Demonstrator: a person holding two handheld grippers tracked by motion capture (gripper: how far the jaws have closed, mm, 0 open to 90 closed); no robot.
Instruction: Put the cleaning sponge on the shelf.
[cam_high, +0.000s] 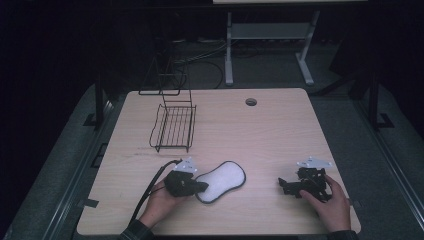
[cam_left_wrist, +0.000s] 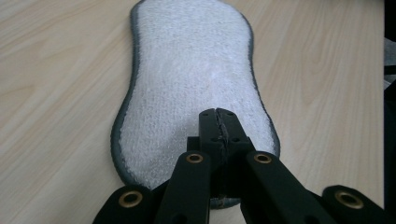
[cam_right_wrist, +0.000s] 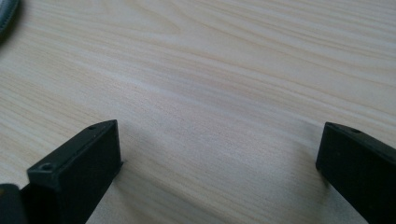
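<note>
While the left hand-held gripper (cam_left_wrist: 218, 122) was clenched on the near end of the white grey-edged scrubbing pad (cam_left_wrist: 194, 79), the pad lay flat on the bench (cam_high: 270, 130), near its front edge. It looked soft, light and floppy, so an end grip would likely let it droop. The right hand-held gripper (cam_right_wrist: 219, 163) rested released, well apart.

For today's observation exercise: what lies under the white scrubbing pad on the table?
The white pad lies flat on the wooden table; bare wood shows all round it. The left gripper is shut on its near end. Anything beneath the pad itself is covered.
</note>
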